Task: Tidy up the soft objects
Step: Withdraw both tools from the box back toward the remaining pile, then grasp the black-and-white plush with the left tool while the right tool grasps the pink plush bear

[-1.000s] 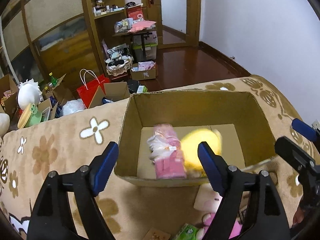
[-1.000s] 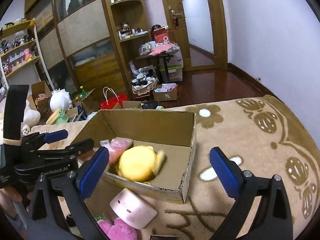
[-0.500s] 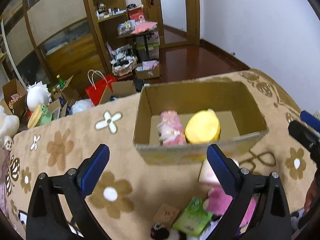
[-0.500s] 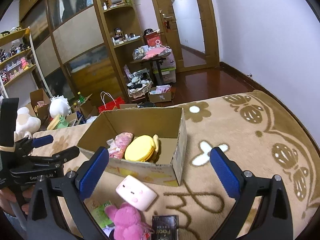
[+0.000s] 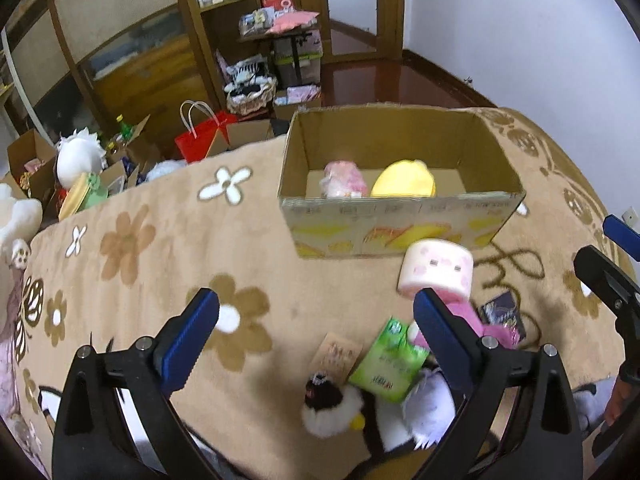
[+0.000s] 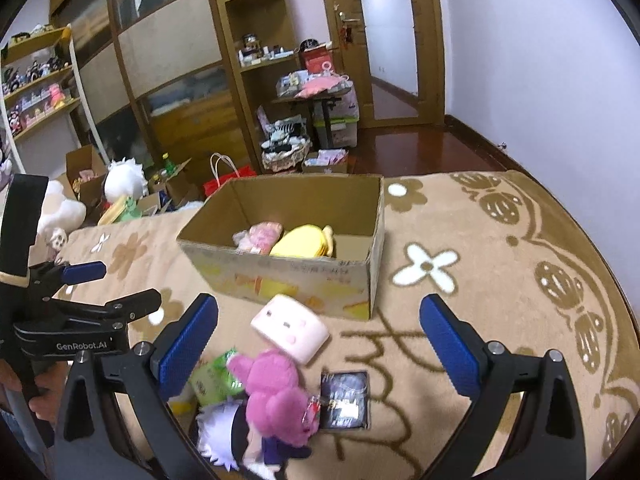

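An open cardboard box stands on a beige flowered blanket. Inside lie a yellow plush and a pink packaged toy. In front of the box sit a pale pink block plush, a magenta plush, a green packet and a black-and-white plush. My left gripper is open and empty above the blanket. My right gripper is open and empty over the loose toys.
A dark card pack lies right of the magenta plush, a small tan card left of the green packet. Beyond the blanket's far edge are a red bag, boxes, white plush toys and wooden shelving.
Both grippers pulled back from the box, which now looks smaller and farther. The yellow plush, blurred a second ago, has settled in the box. More loose toys came into view.
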Motion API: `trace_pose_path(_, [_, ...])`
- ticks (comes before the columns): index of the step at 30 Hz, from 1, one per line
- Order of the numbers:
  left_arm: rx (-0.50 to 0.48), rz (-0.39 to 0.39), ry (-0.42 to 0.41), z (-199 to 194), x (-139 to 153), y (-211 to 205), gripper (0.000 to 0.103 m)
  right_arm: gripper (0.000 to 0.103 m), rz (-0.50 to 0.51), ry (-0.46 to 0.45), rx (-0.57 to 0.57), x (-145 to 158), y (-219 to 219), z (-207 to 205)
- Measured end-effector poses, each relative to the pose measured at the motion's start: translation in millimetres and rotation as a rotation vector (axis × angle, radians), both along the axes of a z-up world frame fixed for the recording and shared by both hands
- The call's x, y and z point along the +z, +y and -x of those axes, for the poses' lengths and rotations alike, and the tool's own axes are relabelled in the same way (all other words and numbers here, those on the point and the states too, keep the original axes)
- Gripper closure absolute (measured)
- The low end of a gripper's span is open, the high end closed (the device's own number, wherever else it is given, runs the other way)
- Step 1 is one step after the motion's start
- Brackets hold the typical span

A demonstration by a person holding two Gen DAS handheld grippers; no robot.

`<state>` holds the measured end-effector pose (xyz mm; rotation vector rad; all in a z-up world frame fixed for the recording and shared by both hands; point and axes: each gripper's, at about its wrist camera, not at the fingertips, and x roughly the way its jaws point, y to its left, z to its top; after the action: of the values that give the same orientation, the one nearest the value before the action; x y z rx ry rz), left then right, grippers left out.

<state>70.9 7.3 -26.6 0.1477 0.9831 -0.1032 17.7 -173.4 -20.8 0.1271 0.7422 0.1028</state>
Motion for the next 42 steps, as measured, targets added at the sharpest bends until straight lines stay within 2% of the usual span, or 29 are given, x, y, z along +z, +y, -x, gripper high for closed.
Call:
trace_pose_path(8, [0.048,0.006,0.073,15.0,-10.9,12.4,0.006,0.0,0.006,0.043,0.02,-10.1,11.3,12.8])
trace_pose_path(12, [0.072,0.042,0.141,10.4,-22.7,21.9,0.006,0.0,0.008,0.075,0.032,-18.3,16.8,11.0])
trace_pose_path(18, [0.094,0.05,0.239,1.3,-46.1,28.4,0.006,0.0,0.007,0.129,0.041,-37.1,22.9,1.4])
trace_pose_path(33, [0.126,0.025,0.432,-8.9,-97.8,26.1,0.006,0.0,0.033,0.238,0.068,-79.1,37.0,-18.8])
trace_pose_path(41, [0.137,0.017,0.489,-9.1,-114.8,29.5,0.008,0.0,0.04,0.288,0.089,-97.5,43.8,-27.2])
trace_pose_path(42, [0.137,0.013,0.496,-9.7,-116.3,28.9,0.01,0.002,0.038,0.296,0.092,-99.6,44.1,-28.3])
